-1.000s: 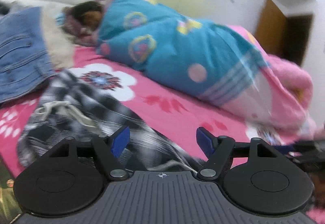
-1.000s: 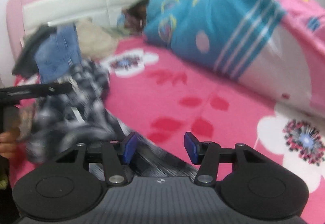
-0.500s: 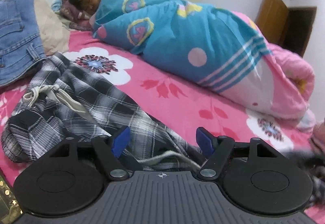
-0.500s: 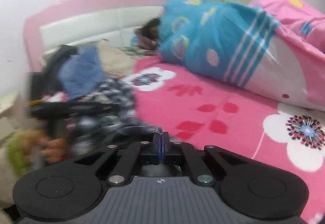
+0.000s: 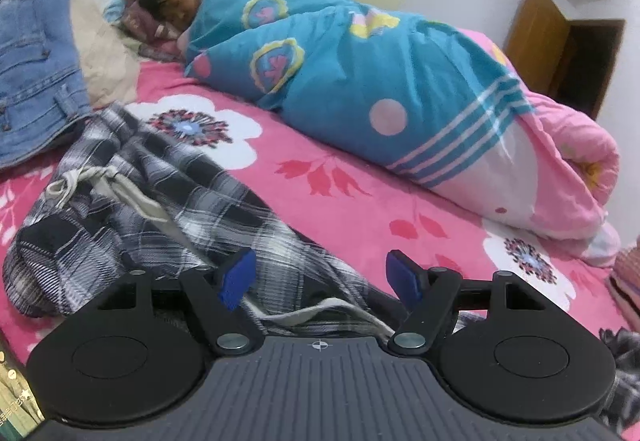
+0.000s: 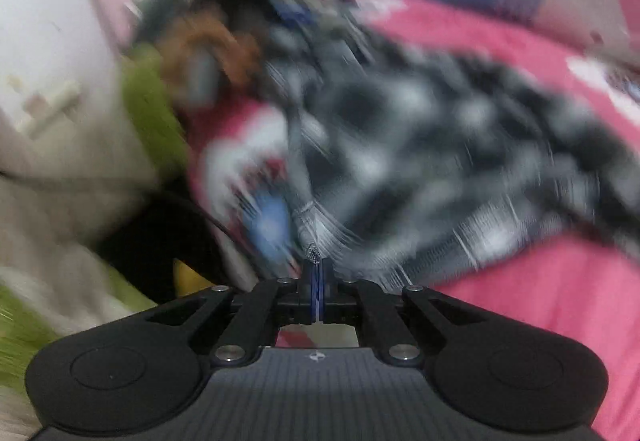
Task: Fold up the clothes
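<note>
A black-and-white plaid garment [image 5: 132,209] with a pale drawstring [image 5: 100,181] lies crumpled on the pink flowered bed sheet [image 5: 360,197]. My left gripper [image 5: 322,275] hovers just over its near part, blue pads wide apart, nothing between them. In the right wrist view the picture is heavily blurred; the same plaid garment [image 6: 420,129] stretches away from my right gripper [image 6: 316,281], whose pads are pressed together on an edge of the plaid cloth. A hand with the left gripper shows as a brown blur [image 6: 208,45] further back.
A person sleeps under a blue and pink quilt [image 5: 360,61] along the far side of the bed. Folded blue jeans [image 5: 32,73] and a beige cloth [image 5: 104,49] lie at the left near the headboard. A brown door [image 5: 540,33] is at the right.
My right gripper was open one second ago, closed half a second ago, and now swings fast to the left with plaid cloth in it. The left gripper stays open, nearly still.
</note>
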`<state>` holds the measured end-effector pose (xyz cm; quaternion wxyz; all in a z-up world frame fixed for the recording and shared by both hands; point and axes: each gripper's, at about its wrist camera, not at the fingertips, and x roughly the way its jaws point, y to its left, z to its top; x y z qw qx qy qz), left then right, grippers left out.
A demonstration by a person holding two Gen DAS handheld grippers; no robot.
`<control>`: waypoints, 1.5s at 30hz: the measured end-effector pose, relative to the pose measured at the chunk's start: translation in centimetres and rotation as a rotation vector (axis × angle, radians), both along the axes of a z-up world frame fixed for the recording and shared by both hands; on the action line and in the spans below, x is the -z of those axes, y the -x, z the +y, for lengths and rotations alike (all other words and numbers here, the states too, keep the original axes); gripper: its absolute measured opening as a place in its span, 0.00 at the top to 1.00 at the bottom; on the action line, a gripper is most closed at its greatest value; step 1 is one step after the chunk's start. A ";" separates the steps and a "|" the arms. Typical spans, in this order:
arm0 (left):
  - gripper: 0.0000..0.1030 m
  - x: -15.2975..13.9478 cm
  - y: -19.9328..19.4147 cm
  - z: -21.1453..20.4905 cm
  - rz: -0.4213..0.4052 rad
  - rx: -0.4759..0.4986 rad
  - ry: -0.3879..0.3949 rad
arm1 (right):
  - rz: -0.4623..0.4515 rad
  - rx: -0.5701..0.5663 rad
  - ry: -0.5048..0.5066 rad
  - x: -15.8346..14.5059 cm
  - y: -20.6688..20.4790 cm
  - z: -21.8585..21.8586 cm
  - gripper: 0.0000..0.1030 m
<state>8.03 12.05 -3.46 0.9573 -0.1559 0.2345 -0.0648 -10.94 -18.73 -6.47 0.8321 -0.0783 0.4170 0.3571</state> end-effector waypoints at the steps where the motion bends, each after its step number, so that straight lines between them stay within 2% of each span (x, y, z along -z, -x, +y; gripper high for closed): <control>1: 0.30 -0.1 0.2 -0.2 -0.011 0.012 -0.010 | 0.012 0.015 -0.001 -0.1 -0.3 -0.1 0.99; 3: 0.30 -0.3 0.6 -0.9 -0.037 0.042 -0.033 | 0.039 0.040 -0.013 -0.6 -0.8 -0.3 0.97; 5: 0.30 -0.7 1.1 -1.7 -0.058 0.100 -0.034 | -0.006 0.049 -0.006 -2.5 -0.5 -1.1 0.82; 6: 0.30 -0.8 1.4 -2.1 -0.069 0.129 -0.034 | -0.054 0.059 -0.017 -3.7 -0.3 -2.0 0.65; 7: 0.29 -1.0 1.7 -2.5 -0.080 0.158 -0.034 | -0.103 0.069 -0.030 -5.0 0.0 -2.9 0.54; 8: 0.29 -1.2 2.0 -2.9 -0.090 0.188 -0.034 | -0.152 0.080 -0.043 -6.2 0.3 -3.8 0.53; 11: 0.28 -1.6 2.8 -5.1 -0.110 0.298 -0.034 | -0.276 0.233 -0.029 -8.5 -0.6 -7.0 0.53; 12: 0.28 -1.6 3.1 -6.0 -0.111 0.336 -0.044 | -0.312 0.285 0.023 -8.3 -1.2 -7.4 0.53; 14: 0.28 -1.3 3.5 -8.0 -0.103 0.414 -0.070 | -0.370 0.363 0.138 -7.5 -2.5 -8.1 0.54; 17: 0.28 -0.2 4.4 -10.8 -0.081 0.519 -0.113 | -0.389 0.364 0.261 -4.7 -4.2 -7.7 0.60; 18: 0.28 0.3 4.7 -11.6 -0.071 0.550 -0.128 | -0.397 0.357 0.317 -3.6 -4.8 -7.4 0.64; 20: 0.28 1.3 5.3 -13.2 -0.051 0.609 -0.161 | -0.411 0.355 0.402 -1.8 -5.4 -7.3 0.87; 21: 0.28 1.9 5.6 -13.9 -0.041 0.628 -0.187 | -0.429 0.363 0.402 -2.3 -6.2 -7.5 0.95; 22: 0.28 2.5 5.9 -14.6 -0.030 0.645 -0.215 | -0.447 0.370 0.399 -3.0 -7.0 -7.7 0.98; 25: 0.27 4.4 6.9 -16.7 -0.003 0.647 -0.355 | -0.502 0.394 0.387 -5.1 -9.4 -8.3 0.98; 29: 0.26 4.6 7.6 -17.1 -0.040 0.651 -0.409 | -0.575 0.425 0.371 -7.9 -12.6 -9.2 0.98; 36: 0.25 4.7 7.4 -16.7 -0.025 0.661 -0.399 | -0.704 0.480 0.342 -12.8 -18.3 -10.6 0.99; 40: 0.25 4.8 7.4 -16.5 -0.023 0.668 -0.397 | -0.768 0.473 0.368 -14.2 -24.6 -9.3 0.99; 42: 0.25 4.9 7.3 -16.5 -0.023 0.672 -0.396 | -0.764 0.497 0.354 -14.2 -28.0 -9.1 0.99; 45: 0.25 4.9 7.2 -16.4 -0.023 0.677 -0.391 | -0.680 0.527 0.318 -12.8 -32.5 -9.1 0.97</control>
